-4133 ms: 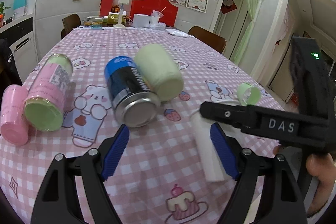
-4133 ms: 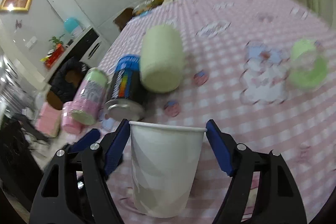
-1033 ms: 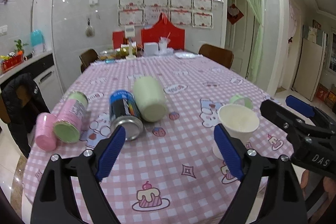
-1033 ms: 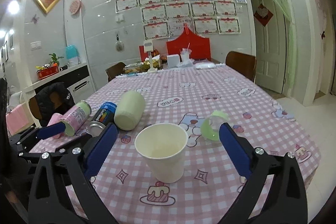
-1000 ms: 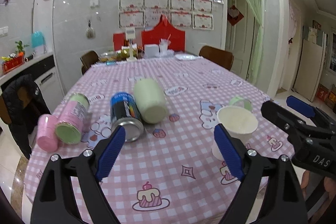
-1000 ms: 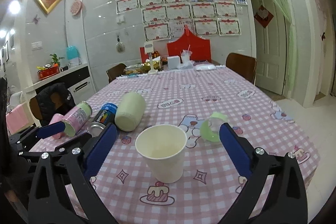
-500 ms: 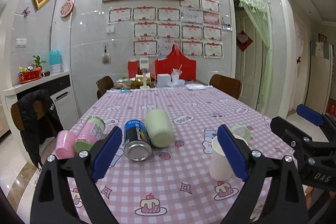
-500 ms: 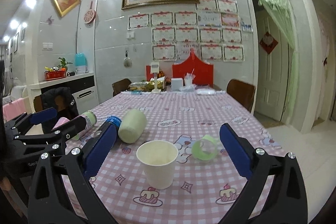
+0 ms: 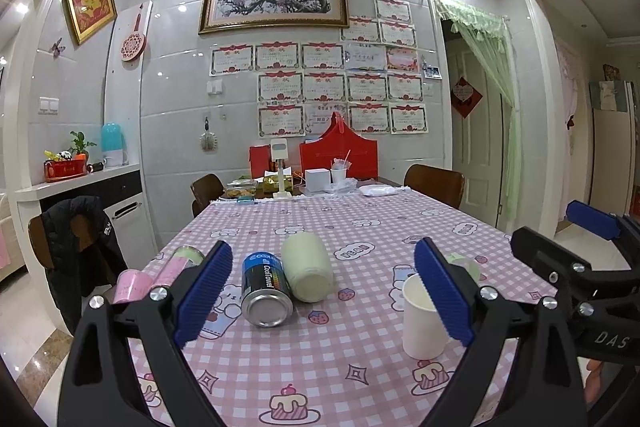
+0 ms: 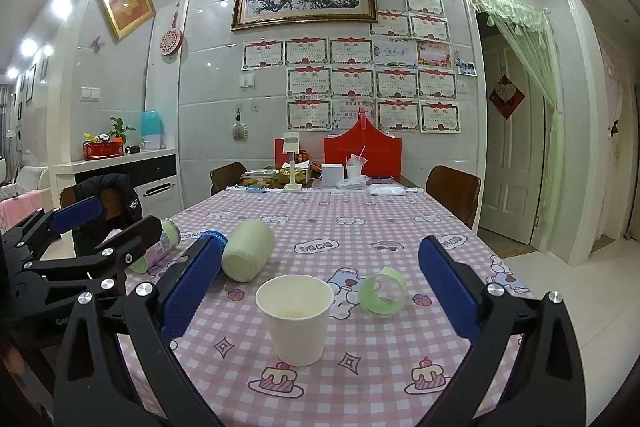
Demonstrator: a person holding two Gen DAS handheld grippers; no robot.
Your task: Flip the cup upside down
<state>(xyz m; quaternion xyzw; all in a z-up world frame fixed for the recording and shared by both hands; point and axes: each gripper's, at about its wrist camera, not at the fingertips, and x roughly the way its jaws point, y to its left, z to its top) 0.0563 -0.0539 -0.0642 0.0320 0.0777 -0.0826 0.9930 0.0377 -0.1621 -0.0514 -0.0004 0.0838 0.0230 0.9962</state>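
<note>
A white paper cup (image 10: pixel 295 319) stands upright, mouth up, near the front edge of the pink checked table (image 10: pixel 360 227). It also shows in the left wrist view (image 9: pixel 420 327), partly behind a blue pad. My right gripper (image 10: pixel 320 291) is open and empty, drawn back in front of the cup and apart from it. My left gripper (image 9: pixel 322 297) is open and empty, to the cup's left. The right gripper shows at the right edge of the left wrist view (image 9: pixel 560 251).
A blue can (image 9: pixel 266 289), a pale green cylinder (image 9: pixel 306 266), a pink-labelled bottle (image 9: pixel 176 267) and a pink cup (image 9: pixel 130 285) lie on their sides left of the cup. A small green cup (image 10: pixel 382 291) lies to its right. Chairs and clutter stand at the table's far end.
Both grippers have pulled back and risen, so the table looks farther and more of the room shows. The cup stays upright where it was.
</note>
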